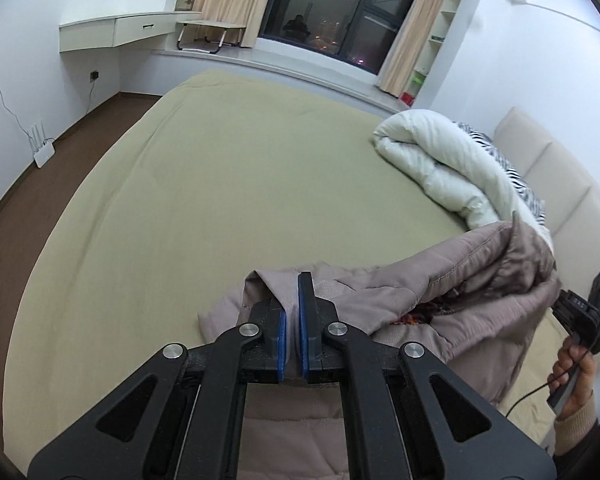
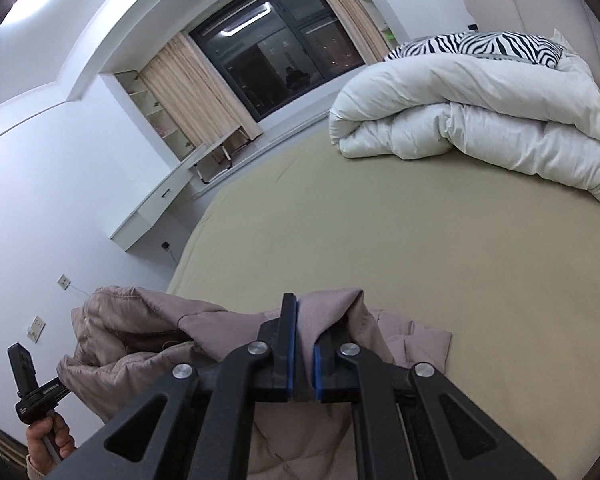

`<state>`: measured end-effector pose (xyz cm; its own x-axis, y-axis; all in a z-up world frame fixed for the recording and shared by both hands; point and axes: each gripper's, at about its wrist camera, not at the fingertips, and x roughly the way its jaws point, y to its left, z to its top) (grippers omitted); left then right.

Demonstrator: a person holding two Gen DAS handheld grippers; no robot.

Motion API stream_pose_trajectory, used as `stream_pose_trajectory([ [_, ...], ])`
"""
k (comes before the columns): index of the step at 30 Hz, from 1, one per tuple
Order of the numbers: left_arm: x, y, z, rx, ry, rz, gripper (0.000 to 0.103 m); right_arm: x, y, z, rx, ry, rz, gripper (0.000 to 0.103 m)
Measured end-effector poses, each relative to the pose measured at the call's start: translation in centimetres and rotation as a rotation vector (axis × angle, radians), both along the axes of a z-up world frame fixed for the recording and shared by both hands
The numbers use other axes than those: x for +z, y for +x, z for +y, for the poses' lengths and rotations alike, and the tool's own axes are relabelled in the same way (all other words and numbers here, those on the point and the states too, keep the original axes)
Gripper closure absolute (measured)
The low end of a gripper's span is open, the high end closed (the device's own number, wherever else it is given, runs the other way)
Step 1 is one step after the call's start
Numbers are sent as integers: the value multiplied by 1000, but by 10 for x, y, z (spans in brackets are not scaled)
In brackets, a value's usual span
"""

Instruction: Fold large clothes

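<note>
A wide bed (image 1: 204, 184) covered in a smooth olive-beige sheet carries everything here. Near its padded headboard (image 1: 556, 184) lies a rolled white duvet (image 2: 480, 120), with a zebra-striped pillow (image 2: 496, 46) on top of it (mostly hidden in the left view). A mauve padded jacket (image 2: 416, 340) touches the sheet at the near edge.

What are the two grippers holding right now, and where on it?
Both are shut on the jacket: the left gripper pinches a fold of its edge, the right gripper another fold further along. Which part exactly cannot be told.
</note>
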<state>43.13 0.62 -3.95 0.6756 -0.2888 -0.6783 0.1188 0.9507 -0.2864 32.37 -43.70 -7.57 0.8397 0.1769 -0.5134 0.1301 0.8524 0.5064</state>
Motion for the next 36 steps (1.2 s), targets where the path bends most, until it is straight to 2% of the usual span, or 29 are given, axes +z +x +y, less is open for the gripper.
stream_pose_trajectory([
  [3, -44, 63, -5, 20, -26, 89, 99, -33, 42, -11, -64, -3, 77, 94],
  [5, -72, 89, -4, 39, -21, 158, 98, -68, 70, -15, -83, -5, 172, 93],
  [8, -83, 93, 6, 67, -44, 151, 94, -101, 82, -16, -89, 13, 239, 77],
  [10, -80, 83, 11, 83, -31, 126, 92, -101, 76, -15, -91, 2, 202, 52],
  [11, -76, 77, 14, 102, -28, 107, 92, -98, 72, -13, -85, -22, 183, 46],
  [13, -69, 53, 17, 132, -10, 59, 92, -88, 63, -6, -119, -127, 185, 16],
  [15, -57, 38, 10, 149, 30, -1, 92, -73, 54, 5, -115, -190, 136, 14],
  [17, -50, 16, -17, 92, 76, -30, 92, -58, 47, 26, -73, -263, 140, 14],
  [18, -51, 12, -34, 56, 111, -35, 92, -53, 46, 40, -21, -247, 141, 14],
  [20, -57, 11, -60, 8, 153, -32, 92, -50, 50, 78, 130, -221, 150, 14],
  [22, -70, 6, -84, -30, 188, -17, 92, -52, 58, 125, 243, -290, 158, 14],
  [24, -85, 2, -101, -64, 203, 8, 92, -61, 71, 162, 308, -365, 187, 18],
  [26, -100, 0, -115, -79, 217, 26, 92, -82, 91, 181, 300, -440, 290, 31],
  [27, -108, 1, -119, -85, 221, 37, 92, -96, 102, 184, 294, -436, 355, 49],
  [28, -113, 3, -122, -88, 221, 46, 92, -109, 112, 182, 275, -422, 407, 57],
  [29, -122, 1, -125, -89, 224, 51, 92, -114, 119, 179, 267, -412, 417, 61],
  [30, -129, 3, -131, -91, 226, 54, 92, -118, 124, 177, 268, -399, 423, 69],
  [31, -132, 5, -132, -88, 223, 52, 92, -119, 127, 175, 270, -370, 419, 82],
  [33, -135, 9, -134, -80, 217, 41, 92, -114, 133, 175, 270, -367, 391, 92],
  [36, -133, 17, -136, -70, 208, 11, 92, -100, 142, 182, 262, -397, 330, 95],
])
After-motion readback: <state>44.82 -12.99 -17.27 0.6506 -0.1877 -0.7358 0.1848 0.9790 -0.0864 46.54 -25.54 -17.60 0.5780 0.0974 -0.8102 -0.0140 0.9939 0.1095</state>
